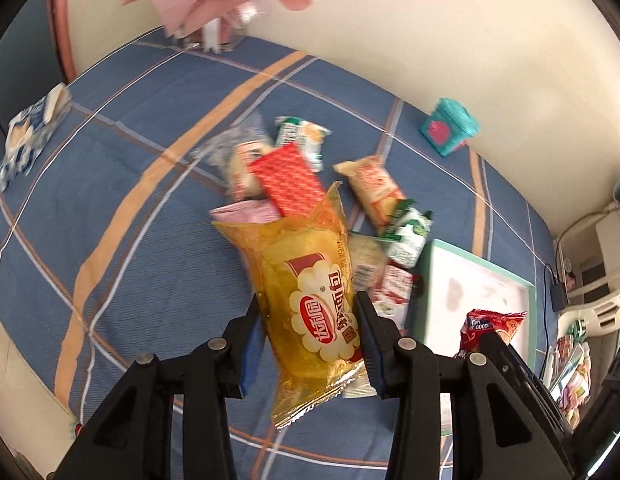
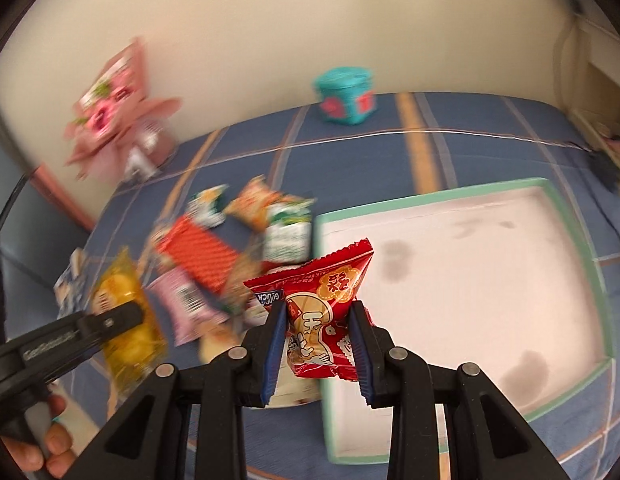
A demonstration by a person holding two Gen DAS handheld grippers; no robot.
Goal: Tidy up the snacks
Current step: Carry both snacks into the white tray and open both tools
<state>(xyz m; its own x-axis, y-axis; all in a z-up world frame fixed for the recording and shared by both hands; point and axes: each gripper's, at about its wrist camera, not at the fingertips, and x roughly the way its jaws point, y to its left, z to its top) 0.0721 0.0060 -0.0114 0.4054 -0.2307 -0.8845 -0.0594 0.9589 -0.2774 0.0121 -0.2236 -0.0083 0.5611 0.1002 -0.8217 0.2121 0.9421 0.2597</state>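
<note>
Your left tongs [image 1: 310, 340] grip the yellow pack [image 1: 306, 300] left of the tray [image 2: 570, 280]; your right tongs [image 2: 318, 344] pinch the red pack [image 2: 326, 312] over its near-left corner. Next, probably drop both inside.

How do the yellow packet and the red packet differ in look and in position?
The yellow packet is translucent and long, while the red packet is opaque and shorter. The yellow packet is held by the left tongs near the snack pile; the red packet, in the right tongs, is at the tray edge. Both are sealed and lifted.
</note>
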